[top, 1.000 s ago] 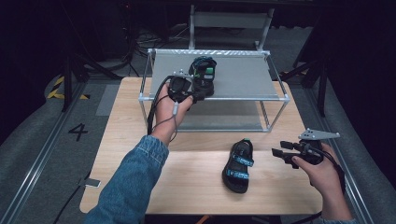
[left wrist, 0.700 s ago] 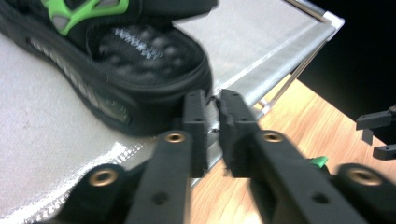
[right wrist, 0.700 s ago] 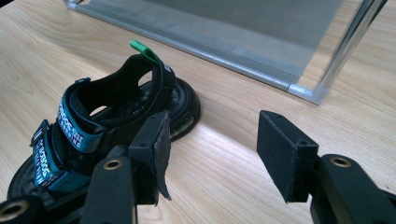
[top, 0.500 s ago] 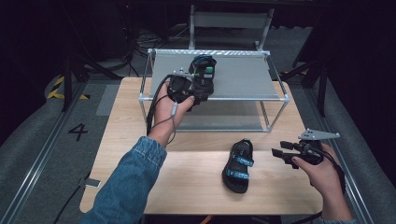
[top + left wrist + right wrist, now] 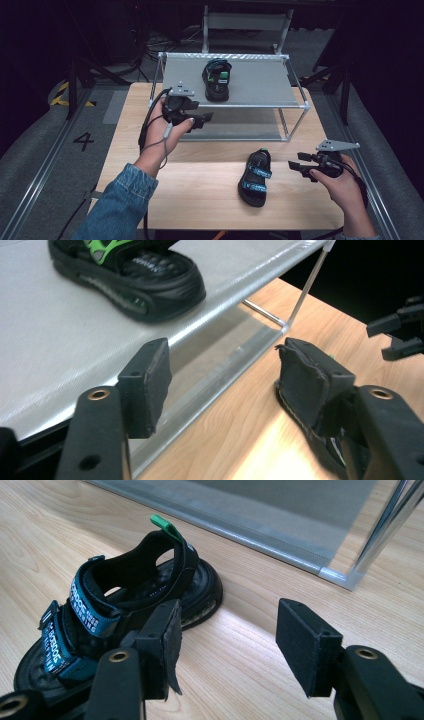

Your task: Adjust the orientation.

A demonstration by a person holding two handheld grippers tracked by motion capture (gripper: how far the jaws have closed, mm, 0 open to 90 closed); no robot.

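- We judge the work in hand to be moving a pair of sandals onto the shelf rack (image 5: 295, 95); one sandal with green straps (image 5: 218, 79) already sits on the rack's upper grey shelf, towards its back edge and left of centre.
- The second sandal, with blue straps (image 5: 255, 176), lies flat on the wooden table (image 5: 195, 200), near the front edge and right of centre, heel towards the rack.
- It looks light to us, with a thick rubbery sole that should be fairly stiff and grippy, and soft webbing straps that would give and let it swing.
- We would take it by the sole's edge at the heel or across the heel strap, not by the small green pull tab (image 5: 165, 526), which looks too floppy to steer by.
- The left gripper (image 5: 202, 120) hovers in front of the rack's left front edge; its jaws have just been opening, now stand wide, and nothing is between them.
- The right gripper (image 5: 295, 166) waits over the table near its right edge, just beside the blue sandal; its jaws stand wide apart, holding nothing, and touching nothing as far as we can tell.
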